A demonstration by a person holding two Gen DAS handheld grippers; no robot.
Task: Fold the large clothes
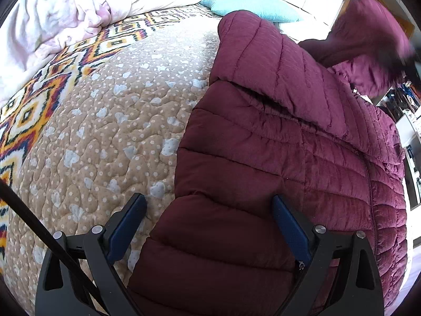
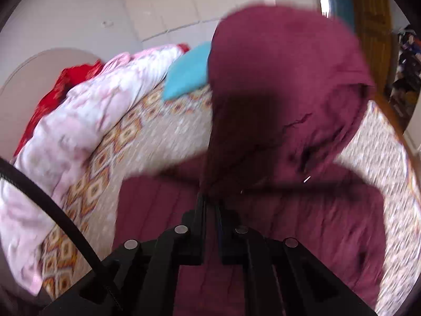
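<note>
A maroon quilted puffer jacket (image 1: 263, 131) lies spread on the bed, its zip running down the right side. My left gripper (image 1: 209, 200) hovers open over the jacket's near left edge, blue pads wide apart with nothing pinched. My right gripper (image 2: 209, 200) is shut on a fold of the jacket, and a large flap of it (image 2: 276, 79) hangs lifted in front of the camera, blurred. The jacket's body (image 2: 289, 223) lies beneath. In the left wrist view that raised flap (image 1: 368, 26) shows blurred at the top right.
The bed has a tan quilt with pale hearts (image 1: 105, 131) and a zigzag-patterned blanket (image 1: 52, 79). A pink duvet (image 1: 52, 21), a turquoise pillow (image 1: 250, 5) and a red cloth (image 2: 65, 84) lie at the far end. Cluttered shelves (image 1: 405, 105) stand to the right.
</note>
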